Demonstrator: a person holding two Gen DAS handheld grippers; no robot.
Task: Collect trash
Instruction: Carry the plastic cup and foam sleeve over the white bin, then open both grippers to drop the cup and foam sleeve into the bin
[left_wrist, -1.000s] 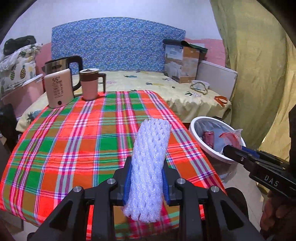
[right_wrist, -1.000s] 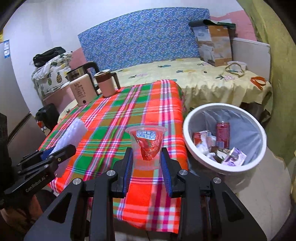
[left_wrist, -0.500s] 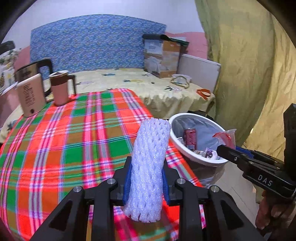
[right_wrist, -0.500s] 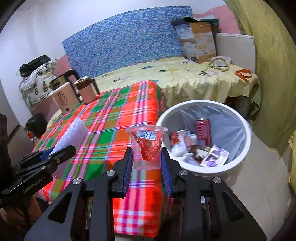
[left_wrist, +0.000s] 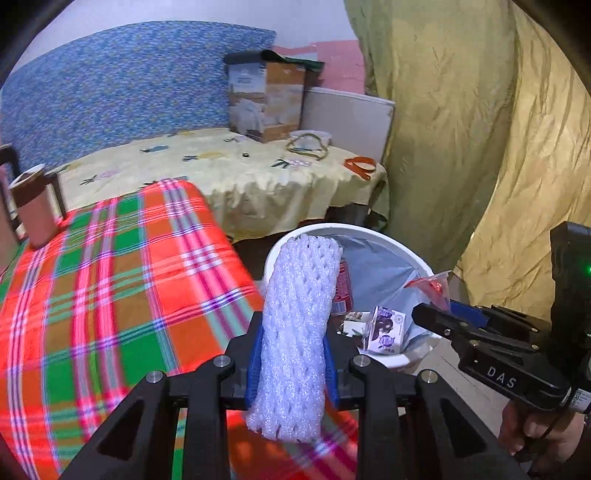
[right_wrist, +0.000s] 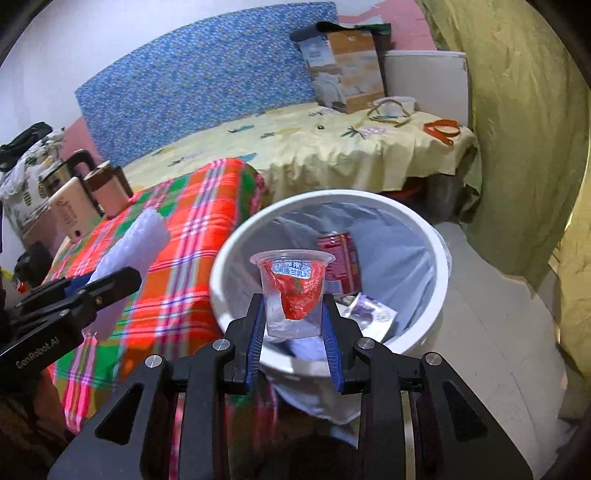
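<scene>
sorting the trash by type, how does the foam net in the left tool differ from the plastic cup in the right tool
The foam net is white, opaque and webbed; the plastic cup is clear and smooth, with a crumpled red wrapper inside. The foam net is a long tube standing well above the left tool; the plastic cup is short and sits upright in the right tool. Both are clamped by the sides, near the white bin.

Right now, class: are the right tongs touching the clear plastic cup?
Touching. The right wrist view shows the right tongs with both blue pads pressed against the sides of the clear plastic cup.
</scene>
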